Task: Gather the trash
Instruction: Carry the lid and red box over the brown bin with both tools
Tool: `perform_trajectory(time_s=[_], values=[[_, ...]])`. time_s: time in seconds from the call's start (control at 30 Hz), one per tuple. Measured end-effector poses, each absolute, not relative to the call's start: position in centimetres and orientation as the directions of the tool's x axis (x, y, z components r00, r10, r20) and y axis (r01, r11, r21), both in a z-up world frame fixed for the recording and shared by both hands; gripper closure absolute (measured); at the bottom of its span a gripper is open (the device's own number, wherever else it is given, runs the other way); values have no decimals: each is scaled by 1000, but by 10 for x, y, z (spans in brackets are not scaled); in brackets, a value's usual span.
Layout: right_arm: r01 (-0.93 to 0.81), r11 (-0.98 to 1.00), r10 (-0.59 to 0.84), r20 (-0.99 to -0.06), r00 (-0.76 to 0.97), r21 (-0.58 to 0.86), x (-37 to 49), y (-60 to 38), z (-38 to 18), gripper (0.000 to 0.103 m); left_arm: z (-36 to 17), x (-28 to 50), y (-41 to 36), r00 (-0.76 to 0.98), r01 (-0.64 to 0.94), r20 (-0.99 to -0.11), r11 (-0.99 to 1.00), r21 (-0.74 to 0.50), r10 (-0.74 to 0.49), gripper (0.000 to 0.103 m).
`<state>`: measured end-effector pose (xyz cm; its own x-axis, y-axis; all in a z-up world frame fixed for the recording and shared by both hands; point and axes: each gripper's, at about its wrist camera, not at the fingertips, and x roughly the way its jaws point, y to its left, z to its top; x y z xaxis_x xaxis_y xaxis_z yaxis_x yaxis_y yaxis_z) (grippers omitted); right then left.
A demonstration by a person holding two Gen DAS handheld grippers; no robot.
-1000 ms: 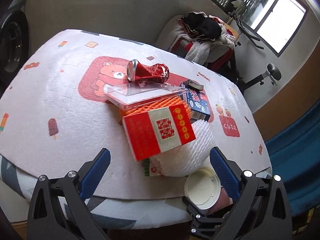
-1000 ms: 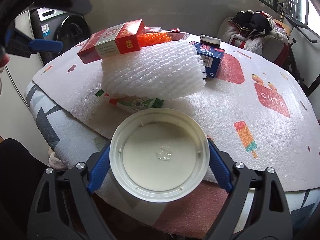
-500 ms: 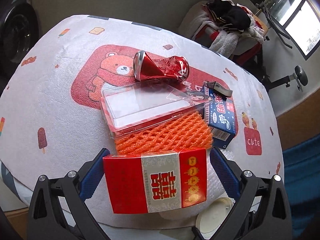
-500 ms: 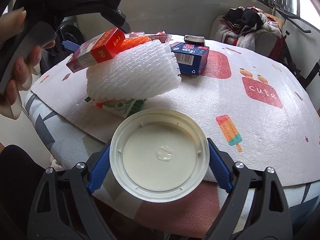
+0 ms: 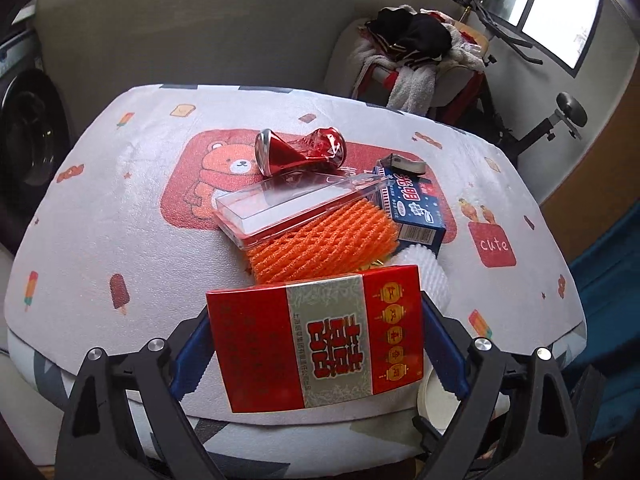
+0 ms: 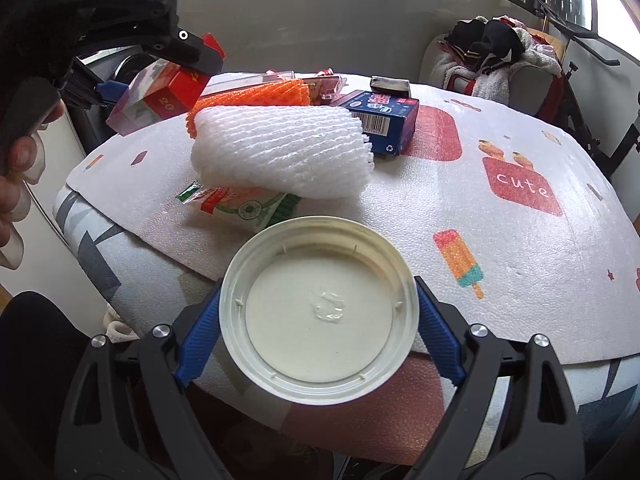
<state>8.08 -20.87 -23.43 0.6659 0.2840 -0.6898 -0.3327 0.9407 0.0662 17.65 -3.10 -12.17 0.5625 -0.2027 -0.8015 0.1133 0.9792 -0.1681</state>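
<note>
Left wrist view: hanging over the near edge of the table [image 5: 100,216], tilted down and looking across toward the far edge — pretty close in. Right wrist view: lower, just off the near edge, facing along the surface. Shared between both — white foam net [image 5: 426,276] [image 6: 280,152], orange net [image 5: 324,240] [image 6: 256,96], blue carton [image 5: 416,208] [image 6: 384,120].

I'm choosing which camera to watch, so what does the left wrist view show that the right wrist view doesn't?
Only the left wrist view shows the crushed red can whole and the printed face of the red box. Only the right wrist view shows the green-and-white wrapper under the white foam net. Both show the orange net and blue carton.
</note>
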Motion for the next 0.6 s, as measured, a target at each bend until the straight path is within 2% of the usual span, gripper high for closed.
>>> perform_trajectory(time_s=[0.27,0.6], values=[[-355,934,288,-682,672,44,52,-206,-224,17,-118,112,-27,611,228,-766,971,-71,-199,14],[-356,934,287,-660,694,31,6,-214,-207,17,-146,37,-17,596,297,-776,955,-24,-205,14]])
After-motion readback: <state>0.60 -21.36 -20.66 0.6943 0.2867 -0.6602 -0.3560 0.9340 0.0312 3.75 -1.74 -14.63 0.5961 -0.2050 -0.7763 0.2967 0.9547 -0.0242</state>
